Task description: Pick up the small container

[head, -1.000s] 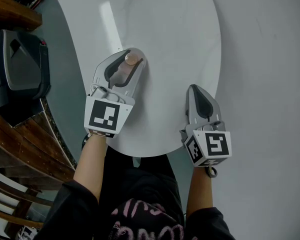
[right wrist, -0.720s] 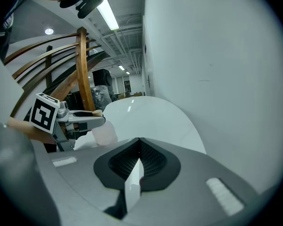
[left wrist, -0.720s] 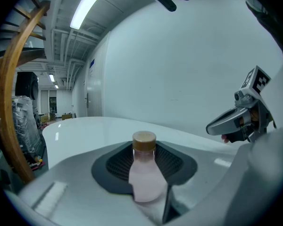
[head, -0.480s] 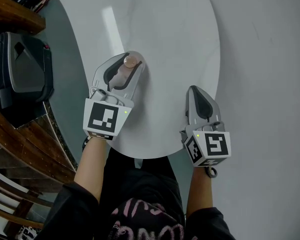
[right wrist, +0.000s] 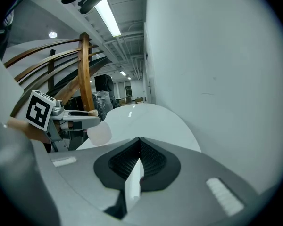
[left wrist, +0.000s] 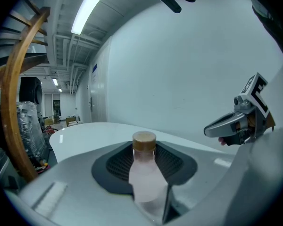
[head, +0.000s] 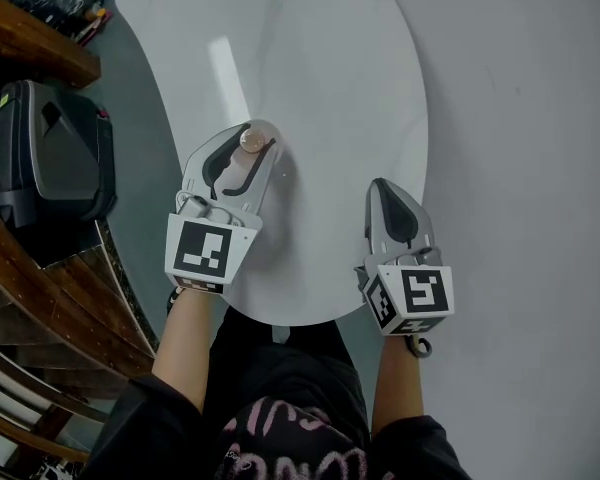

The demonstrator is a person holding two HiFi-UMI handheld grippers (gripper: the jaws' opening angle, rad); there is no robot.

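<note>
On my feed the left gripper (head: 258,136) is clamped on the small container (left wrist: 144,171), a pale frosted bottle with a brown cap, held upright between the dark ribbed pads (left wrist: 172,161). It sits over the near left part of the white oval table (head: 320,68); I can't quite tell whether its base touches the top. The right gripper (head: 382,190) has its jaws pressed together on nothing, near the table's near right edge, well apart from the left one. The tabletop is glossy and shows a streak of reflected light. Pale grey floor (head: 530,168) lies to the right. At the left are curved wooden rails (head: 40,298) and a dark case (head: 50,158). A ceiling strip light (left wrist: 89,8) and a plain white wall (left wrist: 188,69) show in the left gripper view.
</note>
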